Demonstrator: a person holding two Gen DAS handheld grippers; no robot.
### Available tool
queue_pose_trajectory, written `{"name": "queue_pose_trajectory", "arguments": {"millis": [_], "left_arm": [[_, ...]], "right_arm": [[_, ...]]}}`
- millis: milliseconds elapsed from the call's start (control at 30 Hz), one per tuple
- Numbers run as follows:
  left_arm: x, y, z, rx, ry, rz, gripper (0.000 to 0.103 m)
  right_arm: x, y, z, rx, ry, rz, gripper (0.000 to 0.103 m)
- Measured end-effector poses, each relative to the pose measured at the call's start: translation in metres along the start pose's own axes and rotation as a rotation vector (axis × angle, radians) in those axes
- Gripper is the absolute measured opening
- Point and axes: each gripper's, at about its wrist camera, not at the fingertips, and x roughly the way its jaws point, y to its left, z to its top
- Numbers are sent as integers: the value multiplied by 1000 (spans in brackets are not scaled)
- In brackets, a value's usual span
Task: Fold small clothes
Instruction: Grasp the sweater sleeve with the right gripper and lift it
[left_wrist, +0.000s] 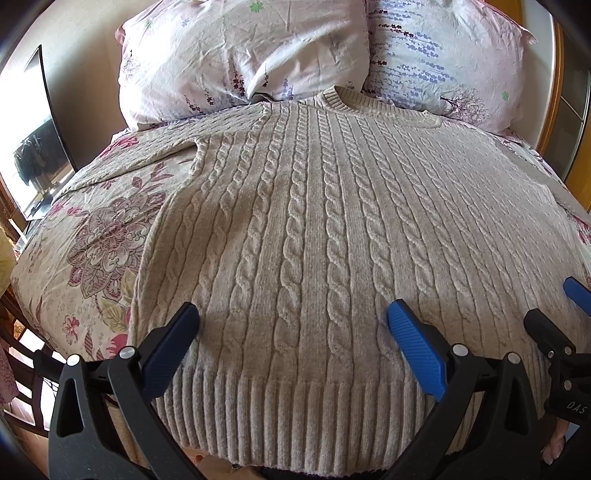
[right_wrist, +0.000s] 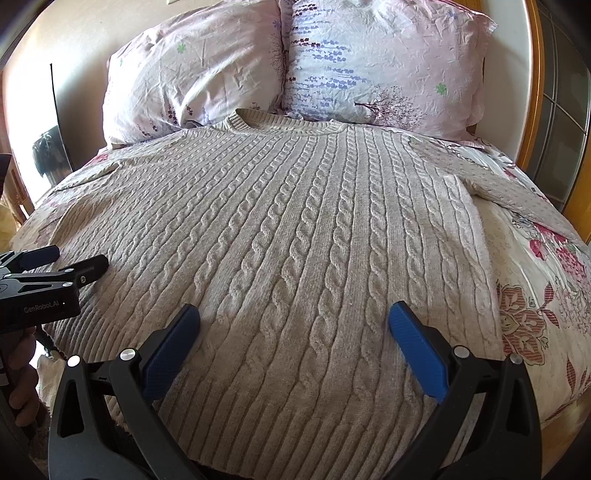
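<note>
Cable-knit sweater (left_wrist: 314, 229) lying flat and face up on the bed (left_wrist: 92, 236), neck toward the two floral pillows (left_wrist: 240, 59), ribbed hem nearest me. I hold the left hand-held gripper (left_wrist: 291, 321) above the hem — fingers spread wide, gripping nothing. The right hand-held gripper (right_wrist: 293, 321) hovers beside it over the lower body of the sweater — likewise wide apart and empty.
</note>
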Motion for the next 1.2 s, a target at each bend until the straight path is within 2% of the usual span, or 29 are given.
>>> {"name": "queue_pose_trajectory", "arguments": {"millis": [100,233,367,467,533,567,633,767,833,867,967,1033,1133,1200], "left_arm": [[-2,-3,11,26,-14,3,101],[-1,0,38,-4,-56,-119,101],[11,-2,69,-39,-79,-270,101],[19,-4,88,-66,-123,-372,101],[22,0,94,-113,-201,-464,101],[24,4,95,-144,-240,-511,101],[29,7,100,-191,-260,-549,101],[51,7,108,-215,-155,-546,101],[61,8,107,-232,-115,-559,101],[66,9,106,-237,-98,-563,101],[75,9,104,-253,-61,-577,101],[81,12,103,-272,-44,-595,101],[84,17,101,-302,-36,-618,101],[85,17,101,-305,-36,-622,101]], "right_arm": [[-15,-22,13,49,-73,33,102],[-36,-81,44,191,-167,6,102],[-37,-164,63,459,-168,-17,102],[-23,-228,65,721,-133,57,100],[-13,-260,62,853,-118,82,83],[-7,-274,61,903,-107,72,80],[4,-295,58,985,-84,35,64],[22,-323,46,1129,-52,23,54],[30,-333,43,1164,-57,16,45],[31,-336,43,1174,-69,3,44],[33,-346,42,1197,-89,-29,35],[34,-350,40,1214,-101,-53,23],[36,-356,37,1230,-116,-78,12],[37,-356,41,1213,-115,-101,11]]}}
